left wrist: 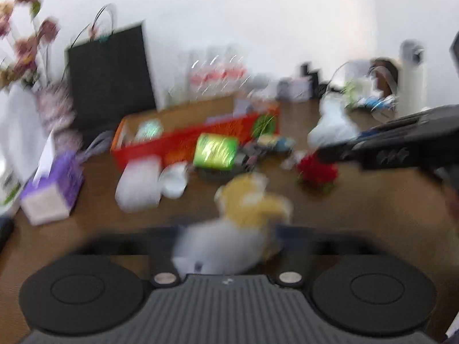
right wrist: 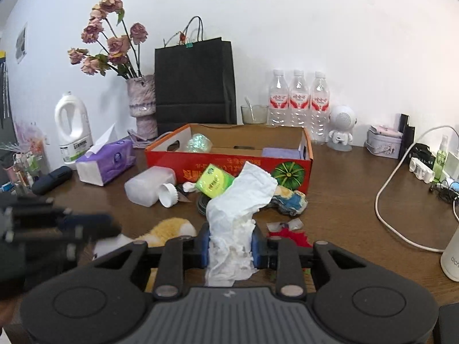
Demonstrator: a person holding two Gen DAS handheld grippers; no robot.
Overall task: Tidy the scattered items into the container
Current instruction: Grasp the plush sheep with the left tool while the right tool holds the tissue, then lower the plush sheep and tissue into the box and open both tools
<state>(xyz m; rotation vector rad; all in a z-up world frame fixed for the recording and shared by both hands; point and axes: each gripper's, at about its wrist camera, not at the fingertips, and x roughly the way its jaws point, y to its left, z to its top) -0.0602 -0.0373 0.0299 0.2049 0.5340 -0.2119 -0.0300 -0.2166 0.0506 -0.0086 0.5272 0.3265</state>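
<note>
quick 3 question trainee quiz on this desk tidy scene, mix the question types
1. True or false: the right gripper is shut on a crumpled white tissue.
2. Multiple choice: where does the green snack packet lie? A) inside the red cardboard box B) on the brown wooden desk in front of the red cardboard box C) on top of the purple tissue pack
3. Fill in: against the wall behind the box stand ___ clear plastic water bottles with red labels.

Key: 1 true; 2 B; 3 three.

Note: the left wrist view is blurred, so the left gripper's state cannot be judged.
</note>
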